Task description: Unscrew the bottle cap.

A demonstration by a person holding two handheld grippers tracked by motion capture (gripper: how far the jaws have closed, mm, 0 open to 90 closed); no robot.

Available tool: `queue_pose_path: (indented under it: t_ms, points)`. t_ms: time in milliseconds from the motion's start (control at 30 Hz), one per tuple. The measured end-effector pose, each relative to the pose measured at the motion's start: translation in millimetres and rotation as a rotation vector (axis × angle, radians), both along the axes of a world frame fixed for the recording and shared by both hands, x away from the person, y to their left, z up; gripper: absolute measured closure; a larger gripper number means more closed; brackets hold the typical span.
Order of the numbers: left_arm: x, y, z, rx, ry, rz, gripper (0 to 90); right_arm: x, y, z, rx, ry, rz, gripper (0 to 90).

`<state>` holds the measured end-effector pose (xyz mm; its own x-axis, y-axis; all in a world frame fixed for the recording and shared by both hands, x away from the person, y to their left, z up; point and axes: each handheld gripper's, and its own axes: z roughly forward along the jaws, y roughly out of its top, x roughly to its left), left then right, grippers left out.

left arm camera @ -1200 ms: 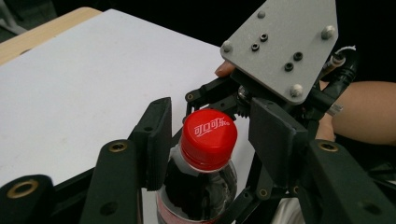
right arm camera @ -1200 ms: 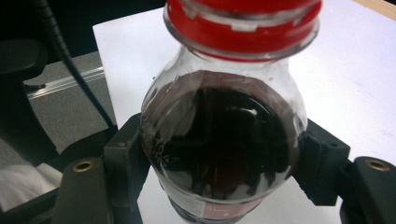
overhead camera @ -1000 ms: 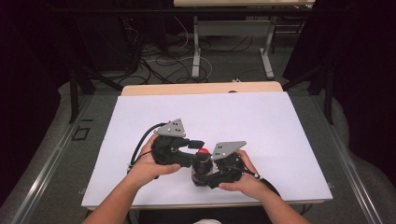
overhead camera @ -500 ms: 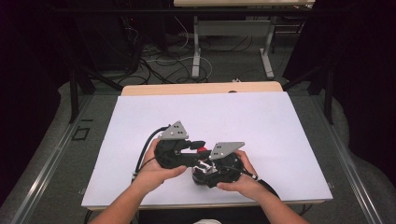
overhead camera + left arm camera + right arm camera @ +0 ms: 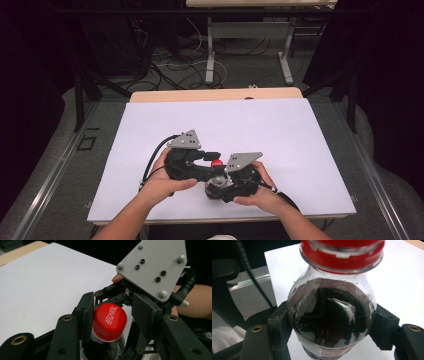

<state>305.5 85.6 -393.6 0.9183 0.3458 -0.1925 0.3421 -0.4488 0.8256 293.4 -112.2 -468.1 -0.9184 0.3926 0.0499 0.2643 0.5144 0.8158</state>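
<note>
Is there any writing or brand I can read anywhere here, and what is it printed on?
"可口可乐" in white script (the Chinese Coca-Cola logo): on top of the red cap of the cola bottle.
Label band at the bottle's bottom edge, in the right gripper view: cut off, nothing readable.
Grey plate on the tongs: screws and holes, no text.
White table sheet: no writing.

A bottle [image 5: 332,322] of clear plastic holds dark brown liquid and wears a red cap [image 5: 109,321] with white lettering. Both grippers' jaws are black with brass-coloured rivets, their top plates [image 5: 186,140] grey. The tabletop [image 5: 300,135] is white, its far edge pale wood.
</note>
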Motion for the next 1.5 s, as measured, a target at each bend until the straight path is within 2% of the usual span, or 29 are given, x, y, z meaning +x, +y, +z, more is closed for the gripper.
queue_pose_path:
  t_ms: [67,133,167,300,367,433,467,500,567,667,733,767,833,900,933,1000,1100,1167,1200,1267,1333,1400,1467,1500]
  points:
    - [1.3,1.5,-1.4,-0.022,0.014,-0.010,59.8,-0.7,1.9,-0.5,0.010,0.001,-0.007,29.5]
    - [-2.8,0.1,-2.6,-0.009,-0.026,0.024,61.0,-0.6,2.5,-1.0,0.003,-0.012,-0.019,29.6]
    - [-5.4,-1.2,-3.3,-0.005,-0.044,0.054,61.3,-0.6,2.5,-1.3,-0.002,-0.009,-0.031,29.6]
    - [-21.7,-10.8,-7.2,-0.006,-0.087,0.257,61.7,-0.8,4.0,-1.3,-0.035,-0.028,-0.086,29.7]
    - [-29.1,-16.1,-9.1,-0.005,-0.109,0.313,61.6,-1.5,5.4,-1.3,-0.058,-0.042,-0.112,29.7]
    - [-30.1,-17.5,-7.4,0.025,-0.113,0.302,60.8,-1.5,5.0,-1.3,-0.064,-0.037,-0.106,29.6]
    - [-29.2,-16.3,-6.2,0.019,-0.118,0.289,56.9,-1.2,5.0,-2.0,-0.055,-0.037,-0.101,29.6]
    - [-28.2,-14.6,-4.8,0.007,-0.112,0.279,52.2,-0.8,3.8,-1.5,-0.056,-0.016,-0.093,29.6]
    - [-23.8,-8.4,-1.4,0.013,-0.089,0.237,52.1,0.4,2.6,-2.1,-0.046,-0.019,-0.079,29.6]
    - [-16.0,-1.3,0.0,0.012,-0.051,0.146,52.7,0.2,1.0,-0.7,-0.041,0.001,-0.054,29.6]
    - [-9.3,2.8,-0.6,0.010,-0.031,0.080,53.7,0.5,0.9,-0.3,-0.021,-0.002,-0.033,29.6]
    - [-7.5,3.5,-1.6,-0.008,-0.004,0.060,54.5,0.0,0.6,1.0,-0.025,0.006,-0.019,29.6]
    - [-4.5,5.0,-2.4,-0.021,0.013,0.012,59.3,-0.9,1.3,1.5,-0.016,0.001,-0.008,29.6]
    - [-5.0,5.6,-2.3,-0.012,0.007,0.015,60.5,-1.7,2.1,1.8,-0.017,0.008,-0.003,29.5]
    - [-6.7,4.8,-2.8,-0.009,-0.015,0.032,60.8,-1.8,2.4,1.4,-0.016,0.008,-0.013,29.6]
    - [-13.6,1.9,-4.4,-0.010,-0.043,0.105,61.1,-1.0,2.6,1.2,-0.025,-0.001,-0.030,29.6]
    - [-27.5,-6.8,-8.4,-0.021,-0.081,0.275,61.2,-1.1,4.1,0.6,-0.034,-0.018,-0.081,29.7]
    - [-34.8,-12.4,-9.2,-0.003,-0.104,0.321,61.2,-1.3,5.6,-0.2,-0.046,-0.021,-0.102,29.6]
    - [-36.1,-13.9,-8.6,0.012,-0.110,0.324,61.1,-1.6,5.9,-0.5,-0.048,-0.021,-0.105,29.6]
    - [-35.2,-12.4,-7.0,0.009,-0.101,0.312,60.5,-1.4,5.2,-0.5,-0.053,-0.014,-0.089,29.6]
    - [-29.9,-9.0,-4.8,-0.004,-0.105,0.259,54.0,-0.9,3.5,0.5,-0.036,0.000,-0.069,29.6]
    - [-22.7,-4.0,-1.3,-0.014,-0.066,0.175,52.3,-0.9,2.4,1.3,-0.029,0.005,-0.041,29.5]
    - [-13.7,0.7,0.6,-0.012,-0.042,0.123,50.8,-1.6,1.7,1.7,-0.019,0.003,-0.024,29.5]
    - [-9.0,3.1,1.2,-0.019,-0.021,0.070,51.0,-1.6,1.5,2.0,-0.015,0.007,-0.016,29.6]
